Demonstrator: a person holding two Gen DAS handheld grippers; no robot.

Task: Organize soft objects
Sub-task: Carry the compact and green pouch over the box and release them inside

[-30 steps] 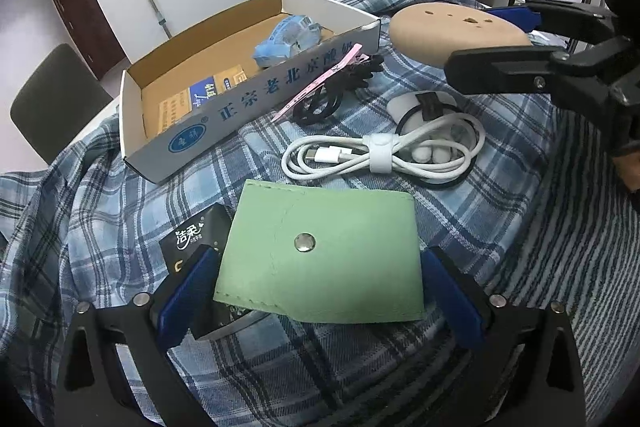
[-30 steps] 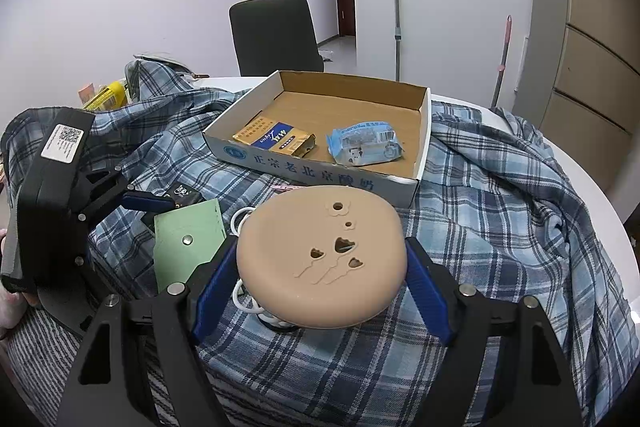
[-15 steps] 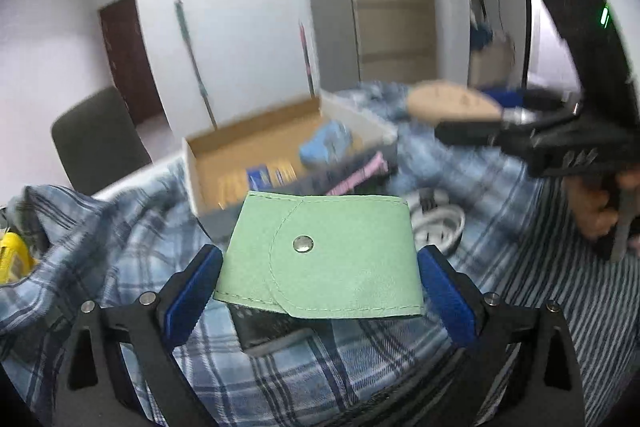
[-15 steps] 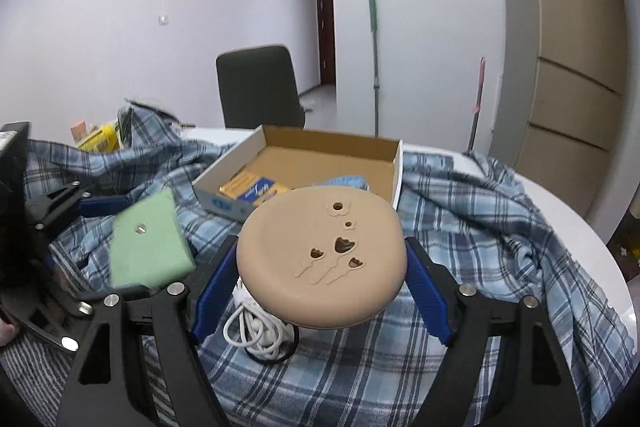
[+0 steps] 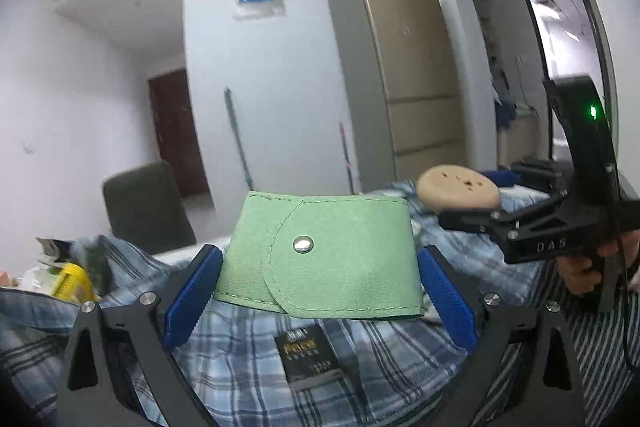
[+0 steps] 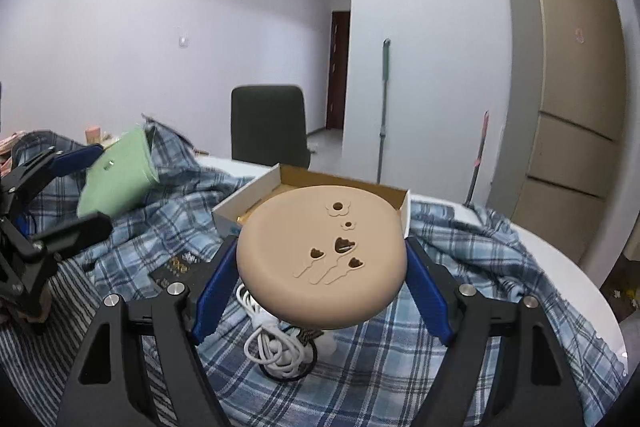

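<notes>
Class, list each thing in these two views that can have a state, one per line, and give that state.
Green snap pouch: flap snapped shut, held off the cloth in the left gripper.
Tan round pad: clamped in the right gripper, lifted.
Cardboard box: open-topped.
White cable: coiled, lying on the plaid cloth.
Black packet: lying flat.

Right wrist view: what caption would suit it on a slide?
Right gripper holds a tan disc above a plaid cloth, box behind.
</notes>
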